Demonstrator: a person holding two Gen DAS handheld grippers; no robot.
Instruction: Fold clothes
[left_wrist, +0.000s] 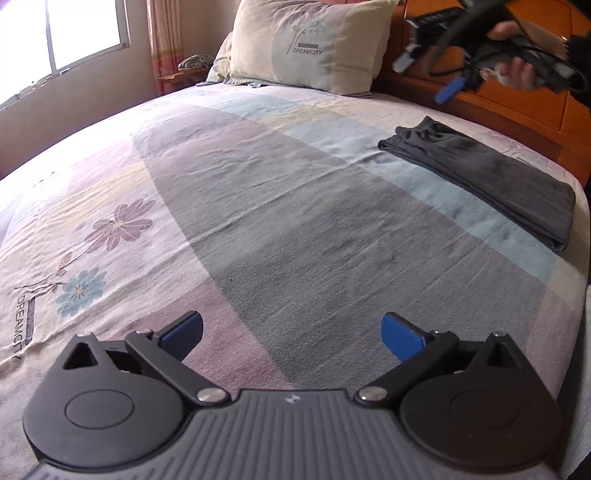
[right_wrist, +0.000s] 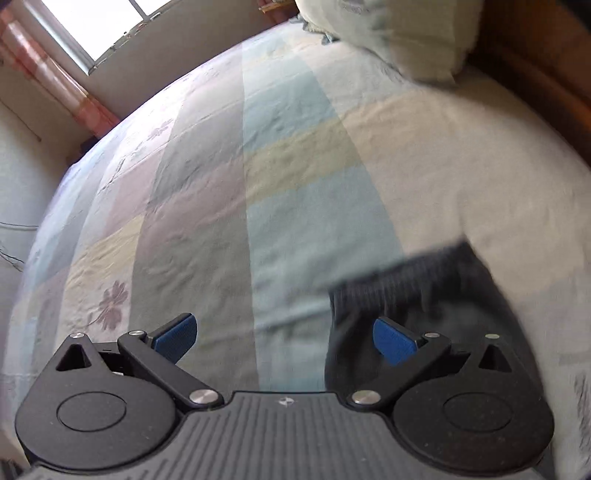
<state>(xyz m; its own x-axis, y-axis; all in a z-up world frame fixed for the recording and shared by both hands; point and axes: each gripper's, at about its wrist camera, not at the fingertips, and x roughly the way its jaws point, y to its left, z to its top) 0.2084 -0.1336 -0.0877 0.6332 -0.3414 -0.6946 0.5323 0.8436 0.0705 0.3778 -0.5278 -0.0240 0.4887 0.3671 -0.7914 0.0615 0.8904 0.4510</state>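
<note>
we see the dark garment (left_wrist: 480, 184) lying folded flat on the bed (left_wrist: 258, 206), ahead-right of the left gripper (left_wrist: 291, 334) and just under the right gripper (right_wrist: 284, 338) (both spread wide, empty); soft, light, limp, so we'd pinch a folded edge.

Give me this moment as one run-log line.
left gripper: open, empty | right gripper: open, empty | dark garment: folded, lying at bed edge | bedspread: otherwise bare | pillow: at headboard

A patchwork floral bedsheet (left_wrist: 258, 206) carries 2 stacked pillows (left_wrist: 314, 44) beside a window (left_wrist: 55, 33).
</note>
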